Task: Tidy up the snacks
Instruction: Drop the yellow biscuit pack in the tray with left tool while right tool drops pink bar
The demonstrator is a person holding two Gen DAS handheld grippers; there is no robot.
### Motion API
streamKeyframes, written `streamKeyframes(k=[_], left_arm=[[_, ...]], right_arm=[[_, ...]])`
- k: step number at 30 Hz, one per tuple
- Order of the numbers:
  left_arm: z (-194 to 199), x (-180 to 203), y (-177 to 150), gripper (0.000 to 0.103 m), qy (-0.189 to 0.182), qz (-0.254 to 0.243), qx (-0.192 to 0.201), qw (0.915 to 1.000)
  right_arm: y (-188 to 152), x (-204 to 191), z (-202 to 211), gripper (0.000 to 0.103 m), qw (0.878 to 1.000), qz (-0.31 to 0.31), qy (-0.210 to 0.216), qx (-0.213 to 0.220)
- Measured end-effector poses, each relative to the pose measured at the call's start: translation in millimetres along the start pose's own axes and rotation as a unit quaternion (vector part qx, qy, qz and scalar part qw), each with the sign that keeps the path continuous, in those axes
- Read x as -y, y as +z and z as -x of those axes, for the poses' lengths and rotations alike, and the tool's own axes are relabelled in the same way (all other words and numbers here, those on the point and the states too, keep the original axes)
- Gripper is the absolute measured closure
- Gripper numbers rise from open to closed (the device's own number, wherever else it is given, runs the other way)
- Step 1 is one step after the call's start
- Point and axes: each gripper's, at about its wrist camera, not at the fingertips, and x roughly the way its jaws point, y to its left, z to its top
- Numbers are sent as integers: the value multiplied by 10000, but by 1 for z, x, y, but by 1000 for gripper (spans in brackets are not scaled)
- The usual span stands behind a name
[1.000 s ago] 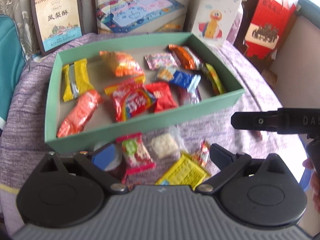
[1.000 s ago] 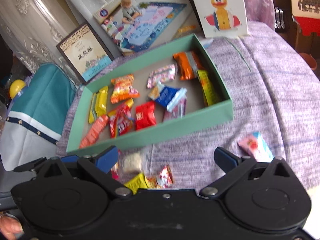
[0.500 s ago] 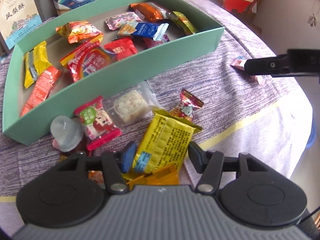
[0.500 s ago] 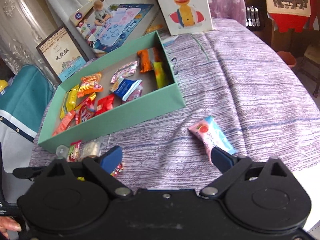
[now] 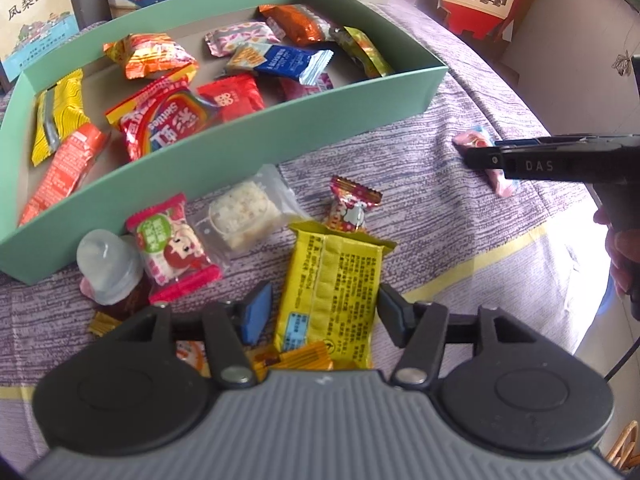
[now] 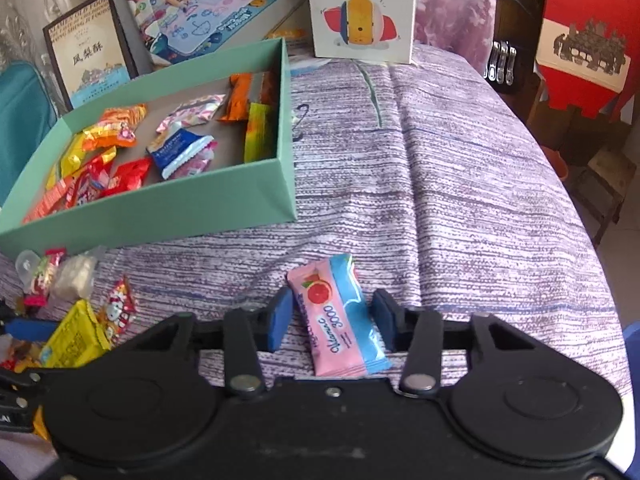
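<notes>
Straddling a yellow snack packet (image 5: pixel 334 292), the left gripper (image 5: pixel 320 312) sits low over a purple woven tablecloth (image 5: pixel 440 208), its fingers parted a little wider than the packet with one on either side and neither yet pressing in. The packet lies flat, printed side up, just in front of a green cardboard box (image 5: pixel 240 136) already scattered with wrapped sweets. Close around it lie a pink-and-green candy (image 5: pixel 170 248), a pale rice cake in clear wrap (image 5: pixel 244 212), a small jelly cup (image 5: pixel 106 268) and a red twist-wrapped sweet (image 5: pixel 352 204).

Further right on the cloth, well apart from that cluster, the right gripper (image 6: pixel 332 320) brackets a pink-and-blue sachet (image 6: pixel 338 316) in the same way — fingers open, set on either side of it, with a sliver of gap showing on each flank.

Both wrappers look light, thin and crinkly — likely slippery film with soft contents that give under pressure. A grip across the narrow width at mid-length seems the safest hold, since the crimped ends would probably fold or slide out. A gentle squeeze should do; the rice cake nearby looks the most crushable piece.
</notes>
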Motion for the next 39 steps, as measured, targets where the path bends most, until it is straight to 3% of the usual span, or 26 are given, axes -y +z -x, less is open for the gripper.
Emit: streamKeyframes(k=[2, 9, 23, 33, 39], left_arm=[[0, 3, -2, 54, 66, -83, 51, 9999], [17, 9, -5, 56, -52, -86, 218, 9997], [74, -4, 1, 56, -272, 195, 827, 9960], [112, -62, 29, 56, 78, 678, 1512, 9861], [95, -110, 48, 56, 359, 1046, 1486, 9827]], right_arm=[[-4, -2, 4, 71, 9997, -104, 212, -12], [-9, -10, 21, 71, 9949, -629, 786, -4], [18, -48, 63, 71, 9893, -539, 1322, 311], [66, -89, 64, 71, 9831, -479, 1716, 413], [94, -123, 39, 71, 9802, -456, 1906, 276]])
